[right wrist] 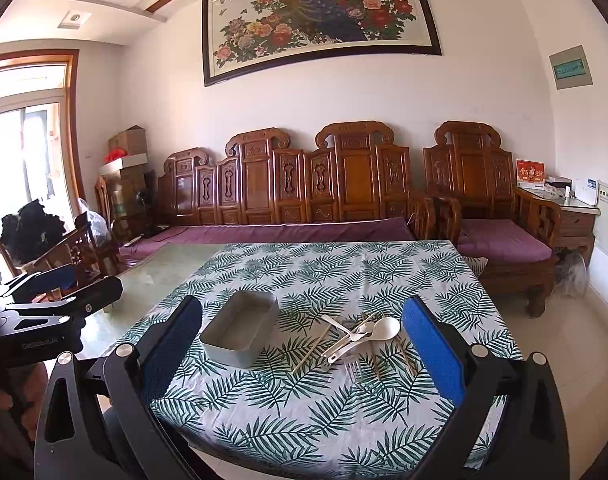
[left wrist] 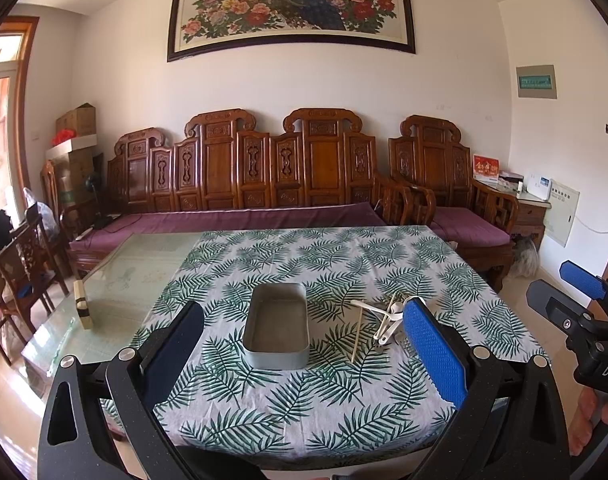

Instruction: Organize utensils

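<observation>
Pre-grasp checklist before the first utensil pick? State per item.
1. Grey tin empty and upright on the leaf-print cloth: ok.
2. Right tongs open, nothing held: ok.
3. Left tongs open, nothing held: ok.
4. Utensil pile to the right of the tin, apart from it: ok.
5. Single utensil free to lift alone: not ok; white spoons, chopsticks and a clear fork lie crossed.
6. Tongs lined up on one piece: cannot tell; both hover above the near table edge.
</observation>
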A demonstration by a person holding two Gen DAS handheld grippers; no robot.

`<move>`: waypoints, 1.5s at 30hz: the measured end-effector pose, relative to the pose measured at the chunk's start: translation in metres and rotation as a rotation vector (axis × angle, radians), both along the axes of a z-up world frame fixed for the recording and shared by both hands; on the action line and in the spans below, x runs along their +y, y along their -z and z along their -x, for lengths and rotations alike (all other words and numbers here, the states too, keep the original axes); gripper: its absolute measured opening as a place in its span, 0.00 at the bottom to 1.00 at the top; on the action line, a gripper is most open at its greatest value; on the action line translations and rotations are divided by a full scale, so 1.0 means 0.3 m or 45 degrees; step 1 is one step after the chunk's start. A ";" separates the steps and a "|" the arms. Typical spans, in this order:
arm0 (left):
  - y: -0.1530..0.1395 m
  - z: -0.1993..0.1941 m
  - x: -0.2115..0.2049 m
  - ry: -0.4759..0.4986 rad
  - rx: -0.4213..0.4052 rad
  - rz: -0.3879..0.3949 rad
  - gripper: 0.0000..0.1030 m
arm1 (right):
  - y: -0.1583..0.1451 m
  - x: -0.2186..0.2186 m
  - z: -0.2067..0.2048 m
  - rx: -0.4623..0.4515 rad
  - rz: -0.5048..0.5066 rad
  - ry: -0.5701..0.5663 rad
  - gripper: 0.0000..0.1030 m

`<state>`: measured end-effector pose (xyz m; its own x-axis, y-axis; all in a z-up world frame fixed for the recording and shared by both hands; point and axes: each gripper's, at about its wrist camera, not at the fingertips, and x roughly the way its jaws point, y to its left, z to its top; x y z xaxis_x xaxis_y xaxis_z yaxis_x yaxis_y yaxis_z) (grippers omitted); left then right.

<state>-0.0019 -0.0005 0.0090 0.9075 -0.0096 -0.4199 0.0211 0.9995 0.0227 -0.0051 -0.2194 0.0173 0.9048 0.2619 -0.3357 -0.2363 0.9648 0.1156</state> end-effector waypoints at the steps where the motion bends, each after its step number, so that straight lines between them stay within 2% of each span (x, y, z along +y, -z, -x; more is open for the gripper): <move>1: -0.001 0.001 0.000 0.001 -0.001 0.000 0.94 | 0.003 0.000 -0.002 0.000 -0.001 0.000 0.98; 45: -0.033 0.022 -0.021 0.023 -0.020 -0.007 0.94 | -0.015 -0.016 0.011 -0.002 -0.010 -0.017 0.98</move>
<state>-0.0085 -0.0069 0.0189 0.9137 -0.0241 -0.4057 0.0390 0.9988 0.0284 -0.0084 -0.2241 0.0218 0.9020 0.2762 -0.3319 -0.2491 0.9607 0.1225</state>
